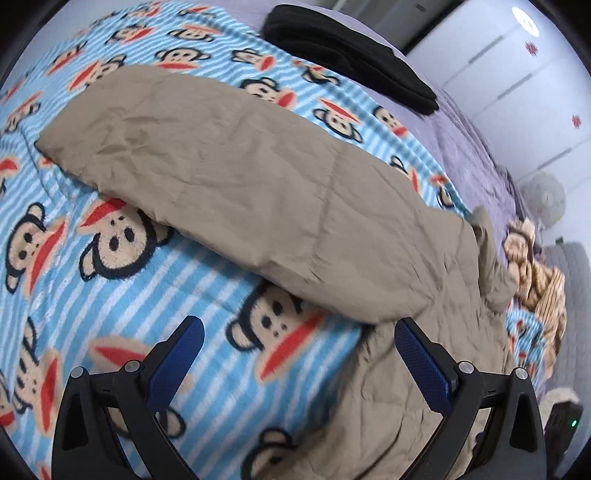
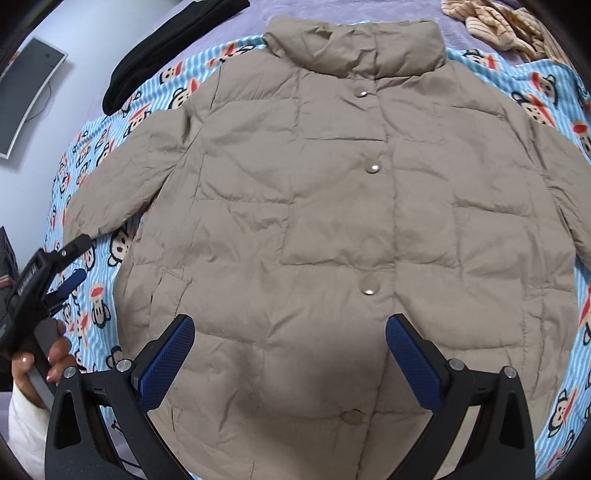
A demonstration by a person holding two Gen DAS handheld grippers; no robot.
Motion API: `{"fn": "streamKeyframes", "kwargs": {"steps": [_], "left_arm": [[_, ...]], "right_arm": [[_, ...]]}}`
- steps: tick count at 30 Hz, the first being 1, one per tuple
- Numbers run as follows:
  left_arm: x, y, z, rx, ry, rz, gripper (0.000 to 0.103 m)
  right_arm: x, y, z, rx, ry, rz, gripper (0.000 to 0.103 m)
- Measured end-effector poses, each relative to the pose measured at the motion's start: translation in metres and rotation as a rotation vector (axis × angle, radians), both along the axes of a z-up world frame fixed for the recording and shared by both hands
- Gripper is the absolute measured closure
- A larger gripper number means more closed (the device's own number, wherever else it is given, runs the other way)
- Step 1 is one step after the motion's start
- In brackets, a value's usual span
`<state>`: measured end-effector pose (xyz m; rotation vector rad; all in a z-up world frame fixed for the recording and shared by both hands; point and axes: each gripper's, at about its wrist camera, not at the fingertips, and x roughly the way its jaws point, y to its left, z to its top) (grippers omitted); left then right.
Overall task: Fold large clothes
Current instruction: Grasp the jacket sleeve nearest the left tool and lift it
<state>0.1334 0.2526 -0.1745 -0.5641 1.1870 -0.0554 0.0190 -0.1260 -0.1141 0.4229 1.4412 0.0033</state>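
A beige puffer jacket (image 2: 332, 221) lies flat, front up, snaps closed, on a blue striped monkey-print blanket (image 2: 554, 369). Its collar is at the far side and both sleeves are spread out. My right gripper (image 2: 290, 347) is open and empty, hovering over the jacket's lower front. My left gripper (image 1: 299, 347) is open and empty, hovering over the blanket (image 1: 110, 295) beside the jacket's left sleeve (image 1: 221, 177). The left gripper also shows in the right wrist view (image 2: 75, 258), near the sleeve cuff, held by a hand.
A folded black garment (image 1: 351, 55) (image 2: 166, 55) lies on the purple bedsheet (image 1: 461, 147) beyond the blanket. A tan striped plush cloth (image 1: 535, 266) (image 2: 498, 26) sits near the collar side. White cabinets (image 1: 498, 74) stand behind the bed.
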Motion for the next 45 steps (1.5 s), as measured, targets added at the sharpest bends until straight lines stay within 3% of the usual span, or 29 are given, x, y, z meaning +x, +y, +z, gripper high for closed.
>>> {"fn": "streamKeyframes", "kwargs": {"steps": [2,5,12,13,15,17,19,21,22,23,27,33,38,41,45], "left_arm": [[0.017,0.024,-0.022,-0.092,0.021,0.056,0.0],[0.039,0.048,-0.04,-0.144,0.02,0.102,0.0],[0.094,0.07,-0.037,-0.04,-0.061,0.143,0.001],[0.097,0.073,-0.036,-0.018,-0.067,0.15,0.012],[0.105,0.075,-0.033,0.049,-0.072,0.148,0.065],[0.106,0.08,-0.03,0.004,-0.095,0.131,0.092],[0.103,0.082,-0.018,0.008,-0.125,0.134,0.092],[0.097,0.075,0.008,0.076,-0.196,0.1,0.092],[0.092,0.071,0.019,0.093,-0.222,0.083,0.092],[0.09,0.065,0.033,0.114,-0.261,0.058,0.092],[0.08,0.033,0.079,0.16,-0.384,-0.052,0.092],[0.072,-0.058,0.119,0.122,-0.472,-0.271,0.093],[0.063,-0.163,0.129,0.095,-0.506,-0.457,0.093],[0.042,-0.229,0.124,0.135,-0.516,-0.578,0.093],[0.021,-0.304,0.095,0.253,-0.485,-0.707,0.092]], "right_arm": [[0.006,0.01,-0.009,0.015,-0.008,0.016,0.0],[0.016,0.022,-0.02,0.031,-0.02,0.019,0.0],[0.045,0.041,-0.021,0.069,-0.119,0.002,0.0],[0.051,0.044,-0.02,0.075,-0.136,0.001,0.0],[0.064,0.053,-0.016,0.091,-0.17,0.004,0.0],[0.079,0.061,-0.014,0.103,-0.199,0.009,0.0],[0.093,0.07,-0.014,0.116,-0.224,0.009,0.0],[0.108,0.077,-0.016,0.159,-0.256,-0.001,0.016],[0.116,0.081,-0.02,0.191,-0.257,-0.005,0.055],[0.124,0.085,-0.027,0.229,-0.243,-0.01,0.085],[0.146,0.098,-0.054,0.313,-0.224,-0.035,0.087],[0.151,0.107,-0.106,0.396,-0.113,-0.106,0.091],[0.141,0.091,-0.102,0.497,-0.101,-0.11,0.091],[0.118,0.06,-0.081,0.463,-0.147,-0.102,0.091],[0.073,-0.004,-0.052,0.276,-0.208,-0.139,0.091]]}}
